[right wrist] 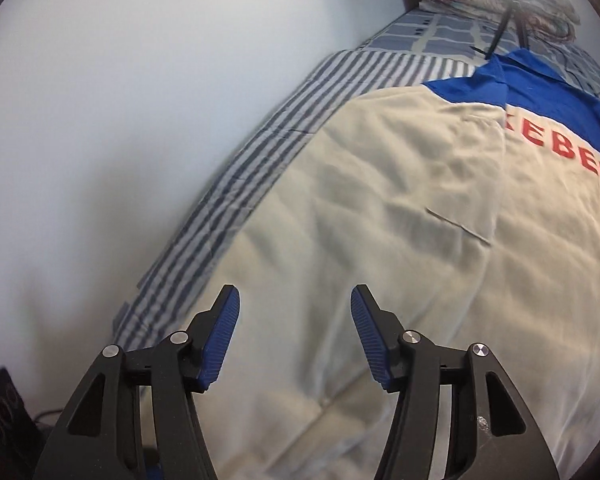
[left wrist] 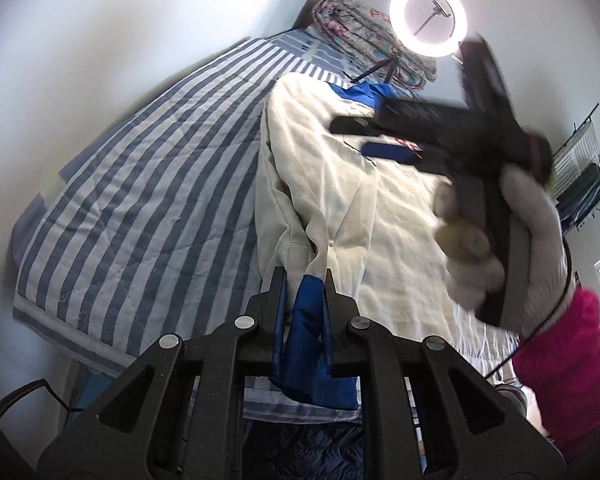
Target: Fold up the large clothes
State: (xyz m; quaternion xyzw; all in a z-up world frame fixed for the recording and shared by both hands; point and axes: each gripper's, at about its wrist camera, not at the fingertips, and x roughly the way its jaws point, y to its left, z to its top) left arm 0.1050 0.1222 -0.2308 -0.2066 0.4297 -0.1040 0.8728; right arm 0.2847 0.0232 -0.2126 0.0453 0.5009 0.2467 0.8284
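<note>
The left gripper [left wrist: 303, 280] clamps the cream jacket's [left wrist: 340, 184] blue-lined cuff while the right gripper [right wrist: 295, 300], jaws apart and empty, hangs above the jacket with its red lettering at two o'clock.

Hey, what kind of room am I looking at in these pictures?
Most likely a bedroom at home. A bed with a striped quilt stands against a plain wall, a rolled floral blanket lies at its far end, and a cream and blue jacket is spread out on it.

One jacket [right wrist: 400, 208] lying on one striped quilt [left wrist: 140, 184]; one rolled blanket [left wrist: 364, 36] sitting far right; one ring light [left wrist: 428, 18] glowing; two grippers [left wrist: 306, 276] [right wrist: 296, 300] showing near; one gloved hand [left wrist: 512, 240] showing right.
</note>
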